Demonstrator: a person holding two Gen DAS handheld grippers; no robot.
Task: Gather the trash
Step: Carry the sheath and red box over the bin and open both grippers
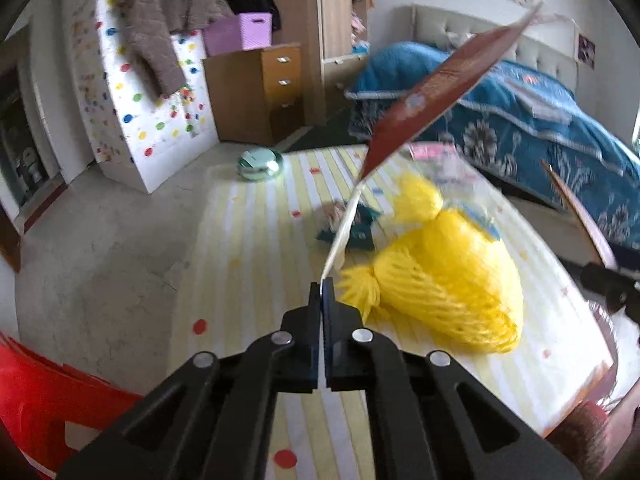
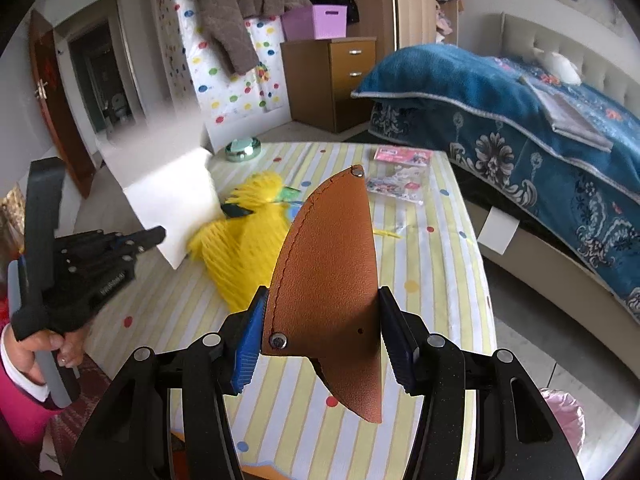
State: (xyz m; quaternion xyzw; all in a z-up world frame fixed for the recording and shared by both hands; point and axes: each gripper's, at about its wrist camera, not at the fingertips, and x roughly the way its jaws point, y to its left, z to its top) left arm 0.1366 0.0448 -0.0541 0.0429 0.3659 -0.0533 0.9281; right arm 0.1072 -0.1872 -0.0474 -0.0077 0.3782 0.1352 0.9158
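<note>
1. Left claw (image 1: pixel 322 280) is clenching the edge of a flat packet (image 1: pixel 432 92), red on 1 face, white on the other, and holding it up off the worktop (image 1: pixel 248 280). Pinching the thin rim prob. keeps the flimsy sheet from slipping.
2. Right claw (image 2: pixel 320 320) is gripping a brown leather sheath (image 2: pixel 328 276) across its width, w/ the tip pointing to 12 o'clock. It's clear of the cloth, so likely being carried off.
3. Trash left on the worktop: yellow foam net (image 1: pixel 444 276) at centre, a teal wrapper (image 1: pixel 356 232) just beside it toward 11 o'clock, pink sticker packs (image 2: pixel 400 172) at 1 o'clock near the far edge.
4. Containers: a green round tin (image 1: pixel 260 164) is sitting at the far 11 o'clock corner, lid on, contents hidden. A lilac basket (image 2: pixel 316 20) is resting on the drawers; can't tell what's inside. No bin is clearly showing.
5. Judgement: both claws are full, so a drop-off is needed before the net gets picked.
</note>
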